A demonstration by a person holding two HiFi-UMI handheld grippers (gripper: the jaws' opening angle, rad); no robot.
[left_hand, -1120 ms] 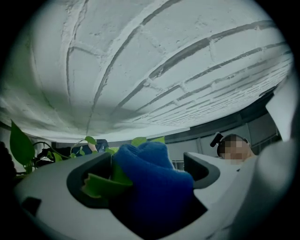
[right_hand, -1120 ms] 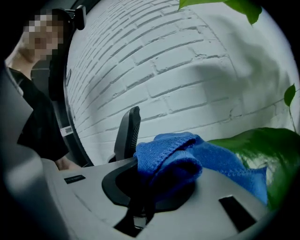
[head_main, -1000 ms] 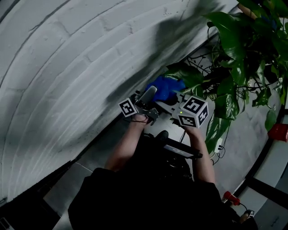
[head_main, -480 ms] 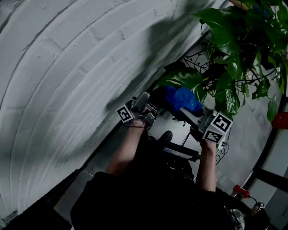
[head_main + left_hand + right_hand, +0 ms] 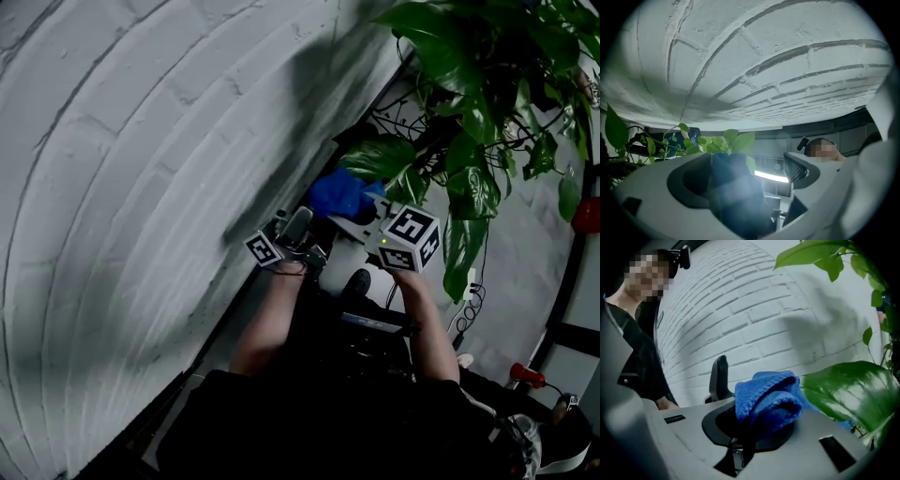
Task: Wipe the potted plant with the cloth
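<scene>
Currently the wiping step looks to be in hand: cloth and leaf have met, though whether a stroke is running I cannot tell.

At 9 o'clock in the head view a white brick wall (image 5: 141, 187) fills the frame. Just left of centre, the left gripper (image 5: 302, 217) points toward 1 o'clock. Its own view shows the jaws standing well apart. A dark blue, blurred shape sits close against one jaw, with open space on the other side. I take that shape for the cloth seen very near, so this gripper seems to clamp nothing.

The blue cloth (image 5: 339, 192) lies at 1 o'clock from the left gripper, bunched into a thick fold. The right gripper (image 5: 757, 420) has its jaws closed on it, the fold bulging out above them. The cloth's far edge runs under the near edge of a big glossy leaf (image 5: 848, 390), touching it or very nearly.

That leaf hangs low from the potted plant (image 5: 469, 112), which spreads across the 1 to 3 o'clock corner of the head view. The pot itself is not in sight.

The next move, as I judge it, calls for the cloth to slide along the leaf toward its tip. The open left gripper could support the leaf from below so it does not bend away or tear at the stalk. Pressure should be light.
</scene>
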